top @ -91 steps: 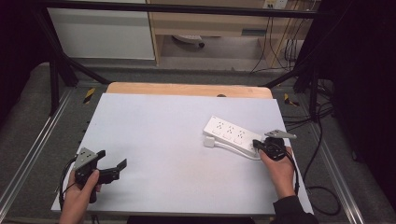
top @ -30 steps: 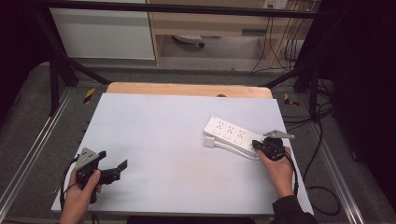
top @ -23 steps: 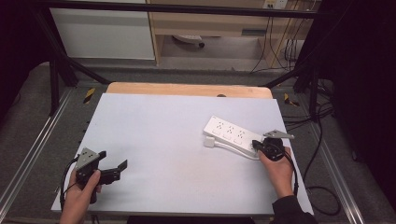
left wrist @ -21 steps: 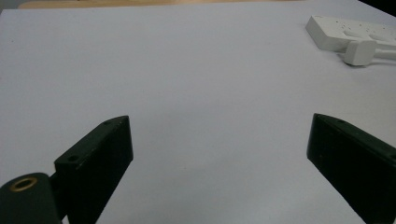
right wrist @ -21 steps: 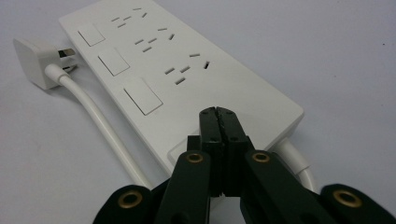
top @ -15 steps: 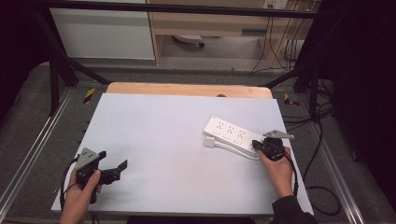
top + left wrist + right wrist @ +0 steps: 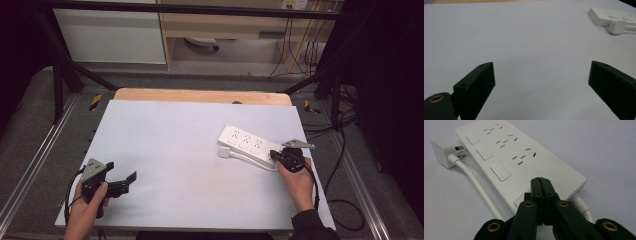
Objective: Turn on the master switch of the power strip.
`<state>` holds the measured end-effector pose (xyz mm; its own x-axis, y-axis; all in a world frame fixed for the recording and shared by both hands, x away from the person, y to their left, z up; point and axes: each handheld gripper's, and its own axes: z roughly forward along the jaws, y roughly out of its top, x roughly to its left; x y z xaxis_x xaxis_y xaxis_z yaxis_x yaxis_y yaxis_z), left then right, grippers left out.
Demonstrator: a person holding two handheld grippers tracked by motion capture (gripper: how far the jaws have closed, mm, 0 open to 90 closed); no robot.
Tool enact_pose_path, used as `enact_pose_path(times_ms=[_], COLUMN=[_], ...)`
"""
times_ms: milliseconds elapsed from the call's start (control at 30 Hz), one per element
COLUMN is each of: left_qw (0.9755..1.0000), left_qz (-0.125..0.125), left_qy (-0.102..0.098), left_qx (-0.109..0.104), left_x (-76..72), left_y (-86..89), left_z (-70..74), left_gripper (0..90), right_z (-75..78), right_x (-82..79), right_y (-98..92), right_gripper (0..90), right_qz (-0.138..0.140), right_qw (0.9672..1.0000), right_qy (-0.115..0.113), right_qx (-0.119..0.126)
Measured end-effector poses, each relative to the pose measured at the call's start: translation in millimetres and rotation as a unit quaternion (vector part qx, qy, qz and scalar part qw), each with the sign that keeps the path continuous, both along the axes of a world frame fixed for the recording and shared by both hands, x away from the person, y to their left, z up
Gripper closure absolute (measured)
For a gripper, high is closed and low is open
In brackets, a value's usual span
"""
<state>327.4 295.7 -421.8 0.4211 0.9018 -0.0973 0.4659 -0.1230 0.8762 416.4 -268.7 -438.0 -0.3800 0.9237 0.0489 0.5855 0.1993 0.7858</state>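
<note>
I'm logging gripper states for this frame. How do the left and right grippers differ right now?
The left gripper has its jaws spread wide; the right gripper has them pressed together. The left hangs over bare table; the right sits at the power strip's near end. Both are black and hand-held.

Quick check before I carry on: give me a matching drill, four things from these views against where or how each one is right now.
Things:
1. left gripper
2. right gripper
3. plug
4. power strip

States:
A. jaws shut, tips over the strip's near end
B. lying flat on the table's right half
C. jaws wide apart over bare table
D. loose on the table beside the strip

Pairs: 1-C, 2-A, 3-D, 4-B
</note>
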Motion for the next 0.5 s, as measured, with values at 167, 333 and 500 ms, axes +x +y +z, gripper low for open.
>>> enact_pose_path(times_ms=[167,333,500], left_qw=[1.0000,1.0000,1.0000], left_qz=[0.000,0.000,-0.001], left_qy=[0.000,0.002,0.002], left_qx=[0.000,0.000,0.001], left_x=[0.0,0.0,0.1], left_y=[0.0,-0.1,-0.2], left_z=[-0.1,-0.2,-0.3], left_gripper=[7.0,7.0,7.0], right_z=[0.1,0.1,0.2], right_x=[0.0,0.4,0.4], right_y=[0.1,0.3,-0.1], right_gripper=[90.0,90.0,90.0], right_qz=[0.000,-0.001,-0.003], right_qw=[1.0000,1.0000,1.0000], right_qy=[0.001,0.001,0.003], right_qx=[0.000,0.000,0.003])
